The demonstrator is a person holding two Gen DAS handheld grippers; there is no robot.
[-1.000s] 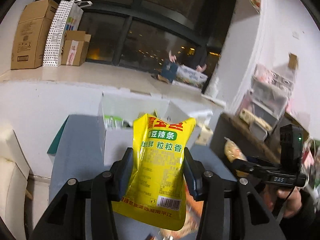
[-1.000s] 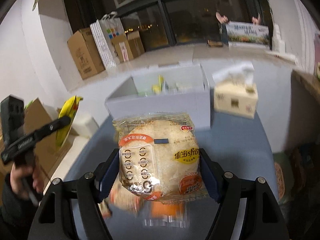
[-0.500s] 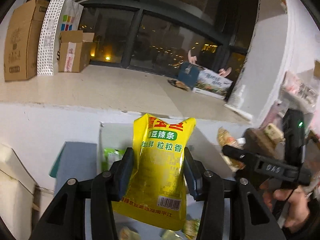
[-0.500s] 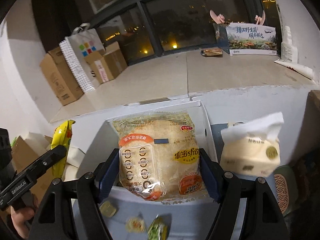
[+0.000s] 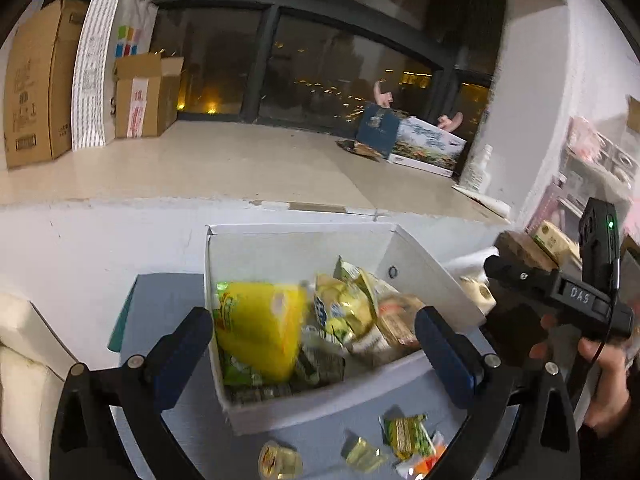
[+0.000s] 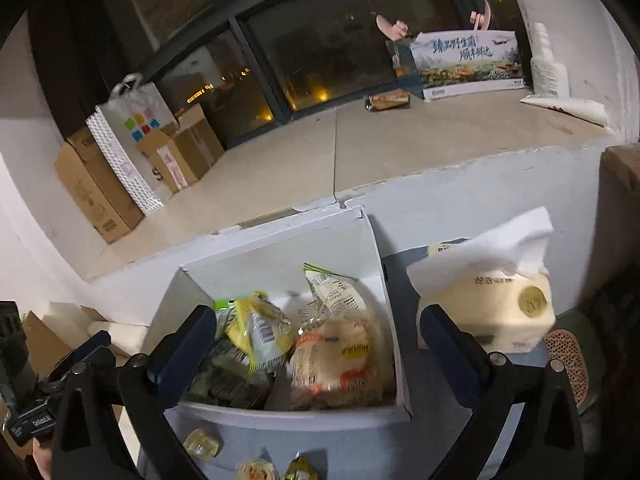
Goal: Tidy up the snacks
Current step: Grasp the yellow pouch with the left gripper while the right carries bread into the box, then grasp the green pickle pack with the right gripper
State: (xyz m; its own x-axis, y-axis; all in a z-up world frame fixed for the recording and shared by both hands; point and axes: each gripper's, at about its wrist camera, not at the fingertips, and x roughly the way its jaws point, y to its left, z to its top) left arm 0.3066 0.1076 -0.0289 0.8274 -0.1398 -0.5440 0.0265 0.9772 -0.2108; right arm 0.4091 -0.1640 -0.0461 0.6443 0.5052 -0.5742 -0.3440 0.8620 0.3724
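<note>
A white box (image 5: 304, 408) (image 6: 280, 240) stands on the grey table and holds several snack packets. The yellow pouch (image 5: 256, 328) lies in its left half, blurred. The clear bread packet (image 6: 332, 360) lies in its right half. My left gripper (image 5: 312, 344) is open and empty, just above the box's near edge. My right gripper (image 6: 316, 348) is open and empty over the box too. The right gripper also shows at the right edge of the left wrist view (image 5: 560, 292).
Small loose snacks (image 5: 404, 436) (image 6: 202, 444) lie on the table in front of the box. A tissue pack (image 6: 492, 300) stands right of the box. A low white wall runs behind it, with cardboard boxes (image 5: 36, 88) on the ledge beyond.
Both grippers moved forward over the box and opened. The yellow pouch dropped from the left gripper into the box, and the bread packet dropped from the right.
</note>
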